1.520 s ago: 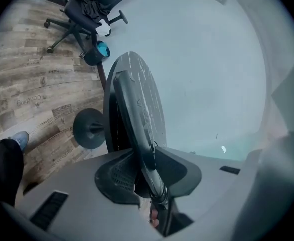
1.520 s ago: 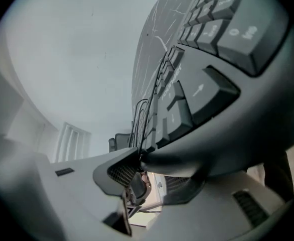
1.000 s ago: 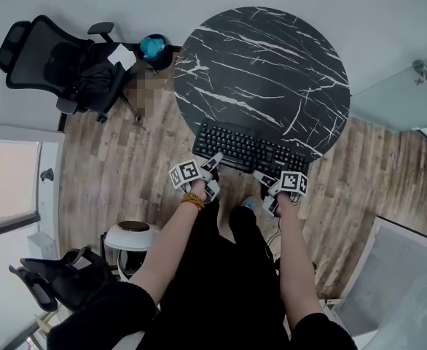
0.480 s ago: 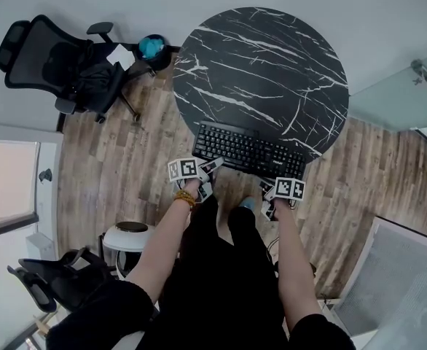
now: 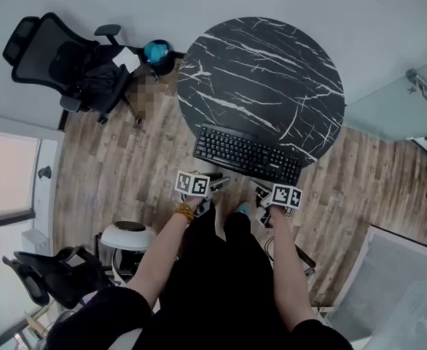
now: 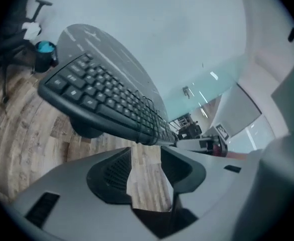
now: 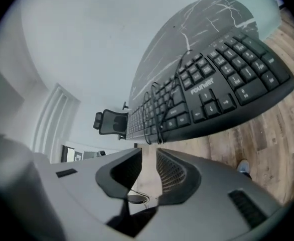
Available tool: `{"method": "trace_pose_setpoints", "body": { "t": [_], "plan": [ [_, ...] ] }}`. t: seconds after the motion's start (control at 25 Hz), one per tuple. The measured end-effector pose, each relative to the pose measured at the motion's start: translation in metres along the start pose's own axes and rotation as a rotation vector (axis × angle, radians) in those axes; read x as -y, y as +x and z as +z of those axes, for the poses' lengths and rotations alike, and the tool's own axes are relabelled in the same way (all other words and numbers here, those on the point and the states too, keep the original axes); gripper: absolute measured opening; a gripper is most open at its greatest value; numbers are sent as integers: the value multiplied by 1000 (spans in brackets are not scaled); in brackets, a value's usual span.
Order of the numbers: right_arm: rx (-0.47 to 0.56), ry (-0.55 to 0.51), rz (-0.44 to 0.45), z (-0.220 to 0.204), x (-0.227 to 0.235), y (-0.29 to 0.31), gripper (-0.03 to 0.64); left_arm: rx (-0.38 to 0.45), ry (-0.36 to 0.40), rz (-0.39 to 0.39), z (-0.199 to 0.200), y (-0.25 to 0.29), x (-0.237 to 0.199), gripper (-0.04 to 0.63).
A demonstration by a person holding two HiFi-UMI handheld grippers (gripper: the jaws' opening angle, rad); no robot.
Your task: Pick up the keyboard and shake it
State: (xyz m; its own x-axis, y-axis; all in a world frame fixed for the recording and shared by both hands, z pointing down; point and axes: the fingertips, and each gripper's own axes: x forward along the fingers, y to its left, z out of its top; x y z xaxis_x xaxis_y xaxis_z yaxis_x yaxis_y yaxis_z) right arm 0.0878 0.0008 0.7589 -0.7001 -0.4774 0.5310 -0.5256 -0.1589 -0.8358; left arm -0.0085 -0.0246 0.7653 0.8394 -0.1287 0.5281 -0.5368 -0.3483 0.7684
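Tongs on the left [image 6: 146,154] stand wide apart, their jaws just having been opening, with only wooden floor [image 5: 111,173] showing between them. The right tongs [image 7: 148,159] have a narrower gap after just closing, and they too are released with nothing between them. Both sit just short of the keyboard's front edge and hold nothing. There is one black keyboard [image 5: 246,155], one round marble-patterned desk [image 5: 264,71], two tongs and two black office chairs [image 5: 60,60] [image 5: 53,279]. The keyboard lies at the desk's near rim, overhanging it toward the person. Its long axis runs left to right in the head view, dipping slightly at the right end, with its front edge facing the person.
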Motion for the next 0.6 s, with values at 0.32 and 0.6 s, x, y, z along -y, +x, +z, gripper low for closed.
{"method": "trace_pose_setpoints", "body": {
  "t": [0.32, 0.6],
  "plan": [
    [459, -427, -128, 94, -78, -57, 86, 287, 396, 169, 100, -19, 81, 101],
    [827, -807, -202, 145, -186, -124, 86, 609, 758, 364, 187, -72, 163, 29]
  ]
}}
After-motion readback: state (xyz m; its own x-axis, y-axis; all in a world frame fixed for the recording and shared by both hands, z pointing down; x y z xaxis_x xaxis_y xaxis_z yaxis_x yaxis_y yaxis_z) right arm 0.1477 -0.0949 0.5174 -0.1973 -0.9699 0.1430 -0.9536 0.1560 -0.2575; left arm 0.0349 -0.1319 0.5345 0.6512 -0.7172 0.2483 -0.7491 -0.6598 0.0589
